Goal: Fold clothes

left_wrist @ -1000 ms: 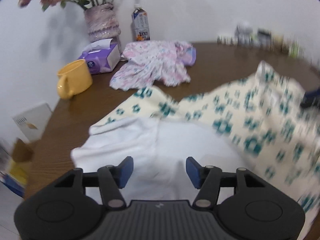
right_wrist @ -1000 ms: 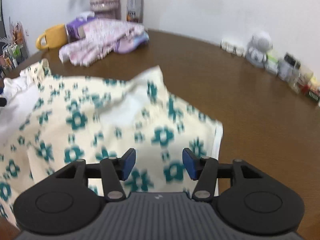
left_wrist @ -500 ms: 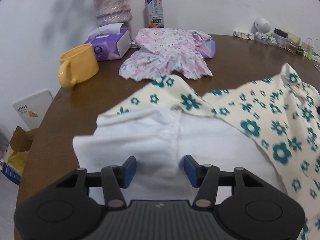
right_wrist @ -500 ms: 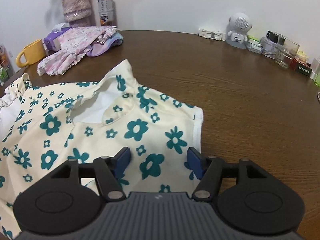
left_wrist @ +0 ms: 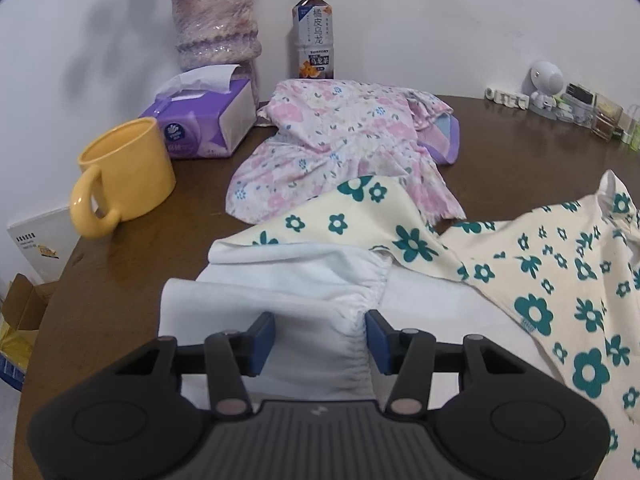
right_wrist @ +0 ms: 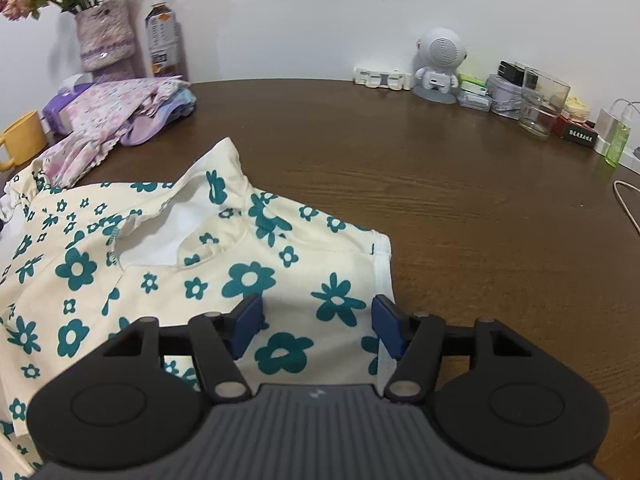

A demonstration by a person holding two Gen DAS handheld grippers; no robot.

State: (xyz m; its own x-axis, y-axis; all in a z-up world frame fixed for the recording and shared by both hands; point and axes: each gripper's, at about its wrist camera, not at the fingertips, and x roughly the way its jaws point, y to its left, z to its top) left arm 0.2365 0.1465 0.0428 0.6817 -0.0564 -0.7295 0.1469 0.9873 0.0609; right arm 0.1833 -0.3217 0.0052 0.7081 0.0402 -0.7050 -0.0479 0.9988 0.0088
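bare table [right_wrist: 460, 216] beyond garment [right_wrist: 280, 264] hem.

A: What blocks you at ten to twelve o'clock?

B: Yellow mug [left_wrist: 124, 176], tissue box [left_wrist: 204, 124], vase [left_wrist: 216, 24], bottle [left_wrist: 314, 34], and the pink floral garment [left_wrist: 340, 148] lying just in front of them.

A: And your free passage?

B: Bare table [right_wrist: 460, 200] from twelve to three o'clock; jars and speaker [right_wrist: 438, 64] line its far rim only.
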